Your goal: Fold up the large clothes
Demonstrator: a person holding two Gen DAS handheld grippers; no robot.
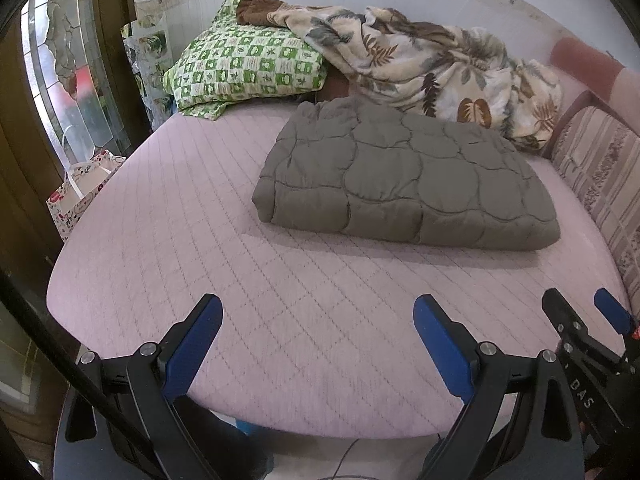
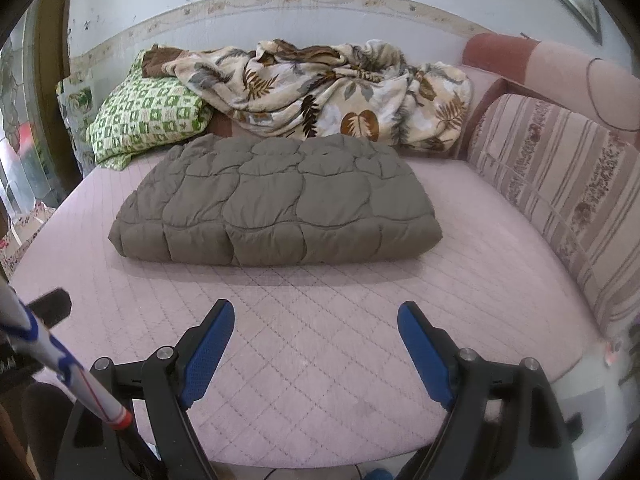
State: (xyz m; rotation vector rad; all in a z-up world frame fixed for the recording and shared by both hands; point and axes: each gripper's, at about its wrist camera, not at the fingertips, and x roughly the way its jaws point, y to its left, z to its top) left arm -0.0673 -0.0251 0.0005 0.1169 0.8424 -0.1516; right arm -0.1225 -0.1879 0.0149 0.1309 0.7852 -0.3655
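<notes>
Folded grey quilt flat on bed, apparently finished. Left tool, right tool: both wide apart, empty.

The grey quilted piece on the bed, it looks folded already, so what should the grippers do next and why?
Probably hold back and leave it: the grey quilted piece lies as a compact folded bundle on the pink bed, and both the left gripper and right gripper are open, empty and apart from it.
</notes>
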